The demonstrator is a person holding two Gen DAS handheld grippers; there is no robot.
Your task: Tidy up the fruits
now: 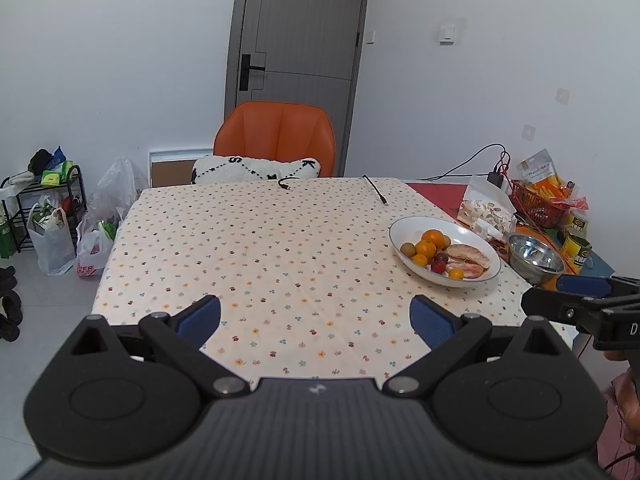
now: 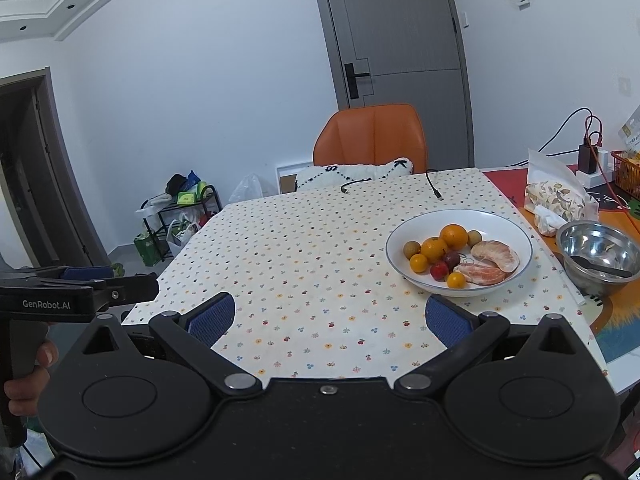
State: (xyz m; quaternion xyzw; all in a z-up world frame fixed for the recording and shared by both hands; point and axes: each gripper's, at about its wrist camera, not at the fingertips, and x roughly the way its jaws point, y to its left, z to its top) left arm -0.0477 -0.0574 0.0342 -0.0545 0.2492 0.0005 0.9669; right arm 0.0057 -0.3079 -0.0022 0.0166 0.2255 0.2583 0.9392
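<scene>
A white bowl (image 1: 404, 227) (image 2: 504, 218) stands at the right of the dotted tablecloth. It holds oranges (image 2: 453, 236), small round brownish fruits (image 2: 411, 249), red fruits (image 2: 439, 270) and peeled pomelo segments (image 2: 495, 255) (image 1: 468, 255). My left gripper (image 1: 316, 316) hovers open over the near table edge, well left of the bowl, with nothing between its fingers. My right gripper (image 2: 329, 318) is open too, short of the bowl, which lies ahead and slightly right. Each gripper shows at the edge of the other's view.
A steel bowl (image 2: 576, 236) with a spoon sits right of the white bowl. Behind it lie a snack bag (image 2: 558, 196), a red basket (image 1: 538, 202), cans and chargers. Two cable ends (image 1: 376, 190) rest near the far edge. An orange chair (image 1: 276, 136) stands behind the table.
</scene>
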